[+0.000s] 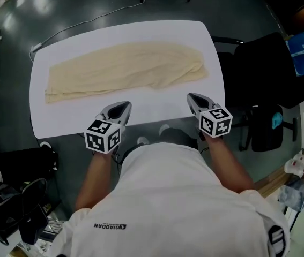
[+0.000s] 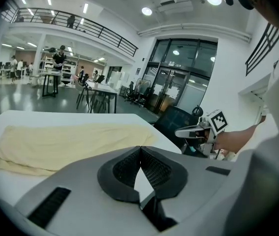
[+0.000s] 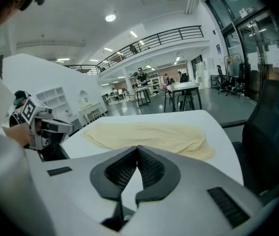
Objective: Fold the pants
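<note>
Pants (image 1: pixel 125 68) lie folded across table (image 1: pixel 60 119) mid-frame, above both empty closed grippers, left (image 1: pixel 120 110) and right (image 1: pixel 197 100), apart from cloth.

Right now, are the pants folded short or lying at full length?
Full length: the pants stretch along nearly the whole table, apparently leg on leg, with no crosswise fold.

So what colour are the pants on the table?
Pale cream-yellow pants, plain, clearest in the head view.

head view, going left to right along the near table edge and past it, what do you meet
left gripper → right gripper → black chair; the pants span both grippers, so left out
</note>
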